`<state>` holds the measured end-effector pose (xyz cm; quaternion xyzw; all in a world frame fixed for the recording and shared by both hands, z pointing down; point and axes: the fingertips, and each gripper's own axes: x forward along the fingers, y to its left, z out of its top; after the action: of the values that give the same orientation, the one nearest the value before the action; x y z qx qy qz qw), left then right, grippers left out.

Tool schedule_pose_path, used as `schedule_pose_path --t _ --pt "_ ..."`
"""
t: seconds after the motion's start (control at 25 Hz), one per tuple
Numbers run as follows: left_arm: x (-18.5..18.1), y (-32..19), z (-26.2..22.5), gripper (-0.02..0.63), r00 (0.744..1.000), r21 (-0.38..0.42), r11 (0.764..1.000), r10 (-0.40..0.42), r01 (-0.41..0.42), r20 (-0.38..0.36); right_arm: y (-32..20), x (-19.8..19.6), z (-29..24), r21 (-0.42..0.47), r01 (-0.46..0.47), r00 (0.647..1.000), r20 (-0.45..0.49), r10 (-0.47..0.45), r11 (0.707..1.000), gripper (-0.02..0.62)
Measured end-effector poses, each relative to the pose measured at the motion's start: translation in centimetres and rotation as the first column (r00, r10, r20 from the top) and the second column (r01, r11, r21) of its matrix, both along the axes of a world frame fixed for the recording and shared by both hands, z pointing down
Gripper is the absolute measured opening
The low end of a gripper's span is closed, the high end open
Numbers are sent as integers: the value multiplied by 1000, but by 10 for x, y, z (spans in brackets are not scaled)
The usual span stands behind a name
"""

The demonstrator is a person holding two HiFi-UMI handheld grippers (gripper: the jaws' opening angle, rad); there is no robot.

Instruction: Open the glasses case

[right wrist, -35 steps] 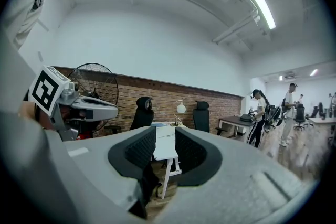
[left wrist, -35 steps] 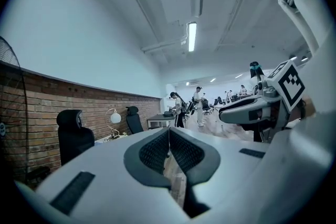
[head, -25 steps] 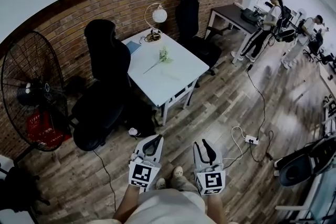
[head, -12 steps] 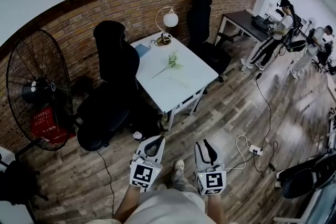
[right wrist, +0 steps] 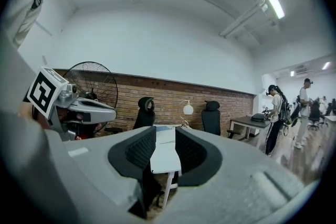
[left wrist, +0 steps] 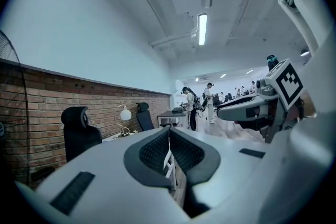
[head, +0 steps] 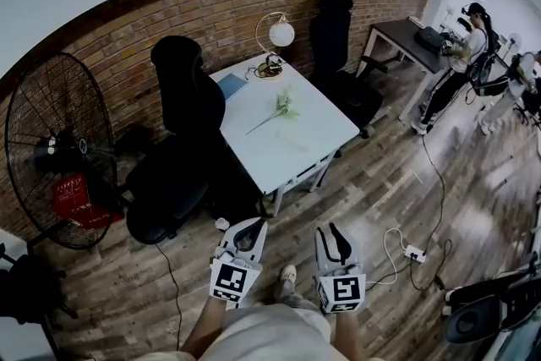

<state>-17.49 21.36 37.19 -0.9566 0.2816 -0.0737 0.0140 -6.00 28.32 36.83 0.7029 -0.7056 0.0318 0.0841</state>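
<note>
No glasses case can be made out for certain. A small blue flat item (head: 232,85) lies at the far corner of the white table (head: 304,139), too small to identify. Both grippers are held low in front of the person's body, well short of the table and above the wooden floor. The left gripper (head: 251,223) (left wrist: 169,136) has its jaws together with nothing in them. The right gripper (head: 330,227) (right wrist: 164,136) shows a narrow gap between its pads, and the table (right wrist: 165,152) is seen through that gap; nothing is held.
A globe lamp (head: 280,33) and a green flower sprig (head: 284,104) are on the table. Black office chairs (head: 182,97) (head: 334,30) stand at its sides. A large floor fan (head: 51,152) is at the left. A power strip with cables (head: 412,252) lies on the floor at the right. People (head: 461,55) stand by a dark desk.
The table, chairs and lamp have drawn nearer and shifted slightly right in the head view. Both grippers keep their place in front of the body, jaws unchanged.
</note>
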Motion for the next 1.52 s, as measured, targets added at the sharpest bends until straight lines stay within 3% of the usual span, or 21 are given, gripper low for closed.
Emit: schedule_pose_path --t 0.56,1.2,1.52 --pt "65 -51 -1 8 998 4 999 -45 45 33 -56 71 1 4 40 999 31 -41 999 118" --pt "149 -94 -1 8 998 9 999 -43 42 51 -100 154 0 13 46 998 50 -47 999 117" --pt "162 -102 5 8 994 -8 997 -73 74 82 -113 173 3 12 75 994 82 -75 997 117"
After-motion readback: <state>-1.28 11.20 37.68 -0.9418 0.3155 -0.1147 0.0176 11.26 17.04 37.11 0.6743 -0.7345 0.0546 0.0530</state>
